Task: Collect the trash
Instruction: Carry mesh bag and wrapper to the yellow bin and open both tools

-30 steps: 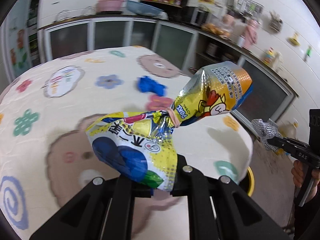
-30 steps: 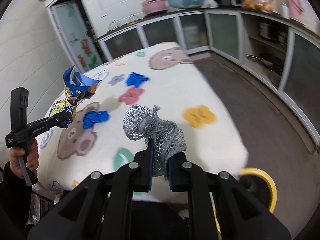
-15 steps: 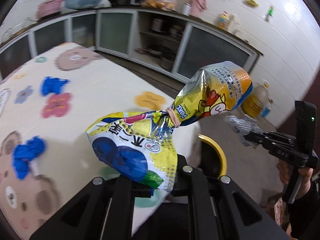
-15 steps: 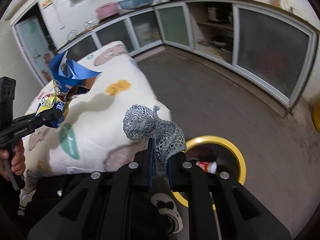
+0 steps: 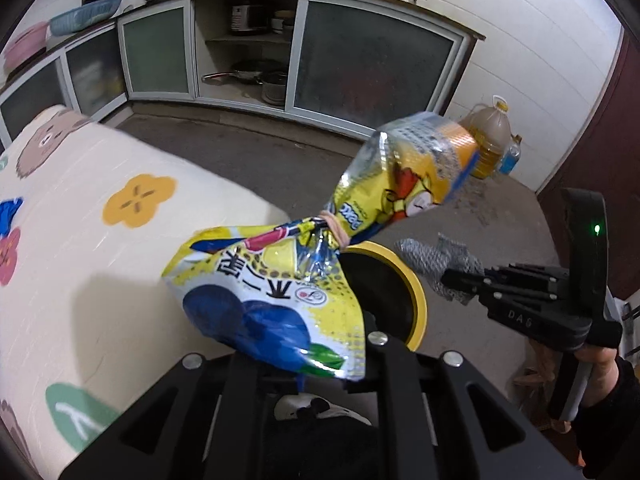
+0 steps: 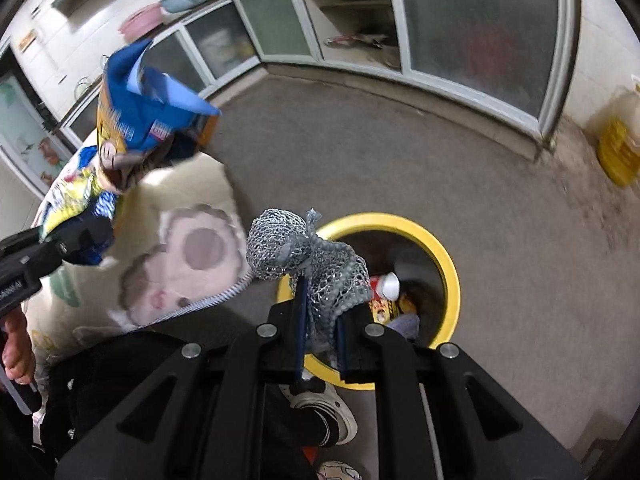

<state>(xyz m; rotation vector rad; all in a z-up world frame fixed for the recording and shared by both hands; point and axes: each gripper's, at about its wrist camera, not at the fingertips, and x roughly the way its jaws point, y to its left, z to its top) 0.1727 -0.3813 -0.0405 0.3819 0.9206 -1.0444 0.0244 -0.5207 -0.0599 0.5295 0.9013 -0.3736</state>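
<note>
Bench [image 5: 80,264]: far left, under a cream cloth printed with bears and flowers.
Left gripper [image 5: 320,364]: clenched on the lower edge of a yellow-and-blue snack bag [image 5: 276,300], held in the air over the bench's edge.
Snack bag: pinched at the waist by a rubber band, upper half flaring up and right.
Bin [image 6: 444,256]: yellow-rimmed, on the grey floor just past the bench, wrappers inside; partly behind the bag in the left wrist view.
Right gripper [image 6: 320,332]: clamped on a wad of grey mesh netting [image 6: 304,256], poised above the bin's near rim.
Oil jug [image 5: 490,136]: far right, against the white tiled wall.
</note>
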